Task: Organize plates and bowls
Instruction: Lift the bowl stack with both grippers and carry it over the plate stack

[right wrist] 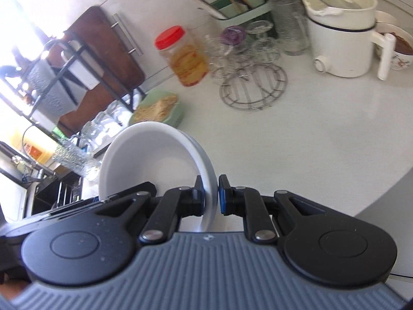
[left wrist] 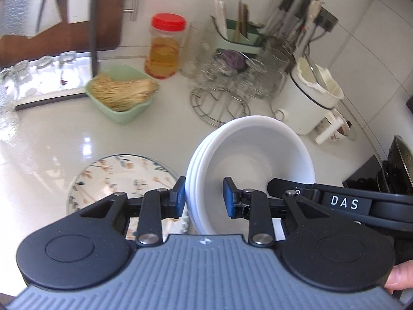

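My surface (left wrist: 51, 134) spreads out below and ahead of both grippers, white and glossy, with clutter along the far wall. The floral plate (left wrist: 116, 178) lies flat on it, just below and left of my left gripper (left wrist: 205, 196), partly hidden under that gripper's body; it does not show in the right wrist view.

The stack of white bowls (left wrist: 253, 149) hangs between my two grippers, off the surface and tipped, mouth facing up toward the cameras. It looks like three or four nested rims; I can't count for sure.

Left gripper: clamped on the stack's left rim, one pad outside the wall, one pad inside the bowl. Jaws stand partly apart because the nested walls fill the gap.

Right gripper (right wrist: 209, 196): clamped on the opposite rim of the stack (right wrist: 155, 160), pads pinched almost together on the thin edge. In the left view its black arm reaches in from the right, level with my left fingers.

Key relation: the plate sits left of and under the held stack, on the left gripper's side. My guess is the stack goes down on or beside that plate, so the shift would be leftward and down, both grippers together, keeping the rim line between them level.
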`<state>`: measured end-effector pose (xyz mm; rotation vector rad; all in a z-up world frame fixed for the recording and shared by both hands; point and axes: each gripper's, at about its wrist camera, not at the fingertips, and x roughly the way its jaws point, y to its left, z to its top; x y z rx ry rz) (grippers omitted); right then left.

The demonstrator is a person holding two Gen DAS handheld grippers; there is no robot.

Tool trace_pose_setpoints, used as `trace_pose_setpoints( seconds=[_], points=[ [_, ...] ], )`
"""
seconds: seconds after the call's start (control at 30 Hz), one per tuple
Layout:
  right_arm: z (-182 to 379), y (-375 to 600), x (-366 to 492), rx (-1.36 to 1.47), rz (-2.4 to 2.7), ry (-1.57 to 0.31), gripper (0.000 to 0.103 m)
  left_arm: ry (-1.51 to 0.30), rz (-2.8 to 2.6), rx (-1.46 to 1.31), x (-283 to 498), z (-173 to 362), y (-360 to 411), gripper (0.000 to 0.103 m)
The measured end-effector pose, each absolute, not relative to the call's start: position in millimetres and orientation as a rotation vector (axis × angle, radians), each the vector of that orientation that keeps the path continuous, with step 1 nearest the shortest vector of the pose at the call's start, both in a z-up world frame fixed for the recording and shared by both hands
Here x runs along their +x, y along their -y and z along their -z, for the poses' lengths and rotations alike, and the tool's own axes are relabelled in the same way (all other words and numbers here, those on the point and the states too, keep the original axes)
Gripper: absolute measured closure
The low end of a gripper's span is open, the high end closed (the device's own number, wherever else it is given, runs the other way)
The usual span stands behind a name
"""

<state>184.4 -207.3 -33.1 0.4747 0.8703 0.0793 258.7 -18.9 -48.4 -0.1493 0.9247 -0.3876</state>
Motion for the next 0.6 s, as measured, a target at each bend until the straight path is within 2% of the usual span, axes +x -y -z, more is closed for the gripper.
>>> trace_pose_setpoints(
  seconds=[0.27, 0.6],
  points=[
    [41, 162, 199, 0.441, -0.124, -0.906, 0.088, -0.945, 0.328, -0.183, 261, 61, -31, 0.069],
    [73, 129, 223, 0.374, -0.160, -0.998, 0.087, -1.011, 0.268, -0.246, 270, 111, -63, 0.069]
  ],
)
